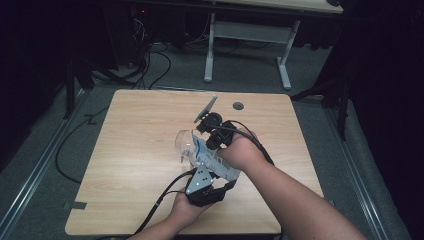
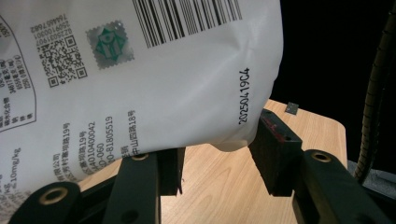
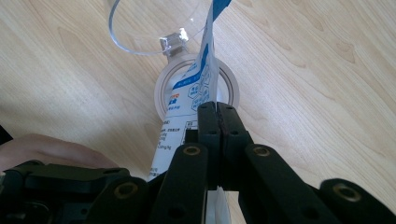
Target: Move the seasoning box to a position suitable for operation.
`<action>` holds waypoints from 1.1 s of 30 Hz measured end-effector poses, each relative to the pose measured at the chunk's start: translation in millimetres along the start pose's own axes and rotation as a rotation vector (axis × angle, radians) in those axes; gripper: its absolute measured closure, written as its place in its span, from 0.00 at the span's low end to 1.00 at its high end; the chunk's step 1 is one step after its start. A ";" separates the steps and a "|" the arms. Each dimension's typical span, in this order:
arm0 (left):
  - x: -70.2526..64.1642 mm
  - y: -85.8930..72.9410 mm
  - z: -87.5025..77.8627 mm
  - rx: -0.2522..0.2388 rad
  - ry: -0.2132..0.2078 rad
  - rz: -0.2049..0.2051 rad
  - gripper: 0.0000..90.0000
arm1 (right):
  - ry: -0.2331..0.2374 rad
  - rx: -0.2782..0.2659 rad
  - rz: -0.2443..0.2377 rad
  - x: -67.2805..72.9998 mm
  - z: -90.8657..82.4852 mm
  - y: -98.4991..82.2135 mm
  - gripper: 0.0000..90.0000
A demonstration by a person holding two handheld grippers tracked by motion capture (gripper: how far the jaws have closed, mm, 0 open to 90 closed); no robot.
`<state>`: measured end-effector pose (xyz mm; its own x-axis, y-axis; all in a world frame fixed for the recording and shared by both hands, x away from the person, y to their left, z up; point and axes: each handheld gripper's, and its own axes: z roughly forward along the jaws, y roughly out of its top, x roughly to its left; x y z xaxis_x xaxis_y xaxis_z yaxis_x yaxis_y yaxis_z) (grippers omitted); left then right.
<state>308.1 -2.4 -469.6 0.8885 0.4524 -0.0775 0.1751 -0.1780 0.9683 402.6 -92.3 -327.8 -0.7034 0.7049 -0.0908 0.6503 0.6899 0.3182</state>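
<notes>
While both hand-held grippers clamp white pouch (image 2: 140,79), barcode, QR code, stamped 2025 date code

A dim lab or workroom: a wooden desk (image 1: 140,165) on grey carpet, cables (image 1: 150,65) trailing across the far floor, another white-legged bench (image 1: 247,35) behind.
</notes>
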 end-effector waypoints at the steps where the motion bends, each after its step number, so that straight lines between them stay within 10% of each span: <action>1: -0.3 -0.2 -0.6 0.002 0.000 0.004 0.64 | -0.002 -0.003 -0.006 -0.2 -0.1 -0.3 1.00; 33: -4.1 -25.2 -8.1 0.056 0.000 0.049 0.64 | 0.035 -0.005 0.063 0.5 -0.3 -20.3 1.00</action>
<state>296.6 7.3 -491.7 0.8967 0.4416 -0.0300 0.1543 -0.2484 0.9563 389.0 -106.0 -334.1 -0.6705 0.7409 -0.0376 0.6923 0.6432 0.3270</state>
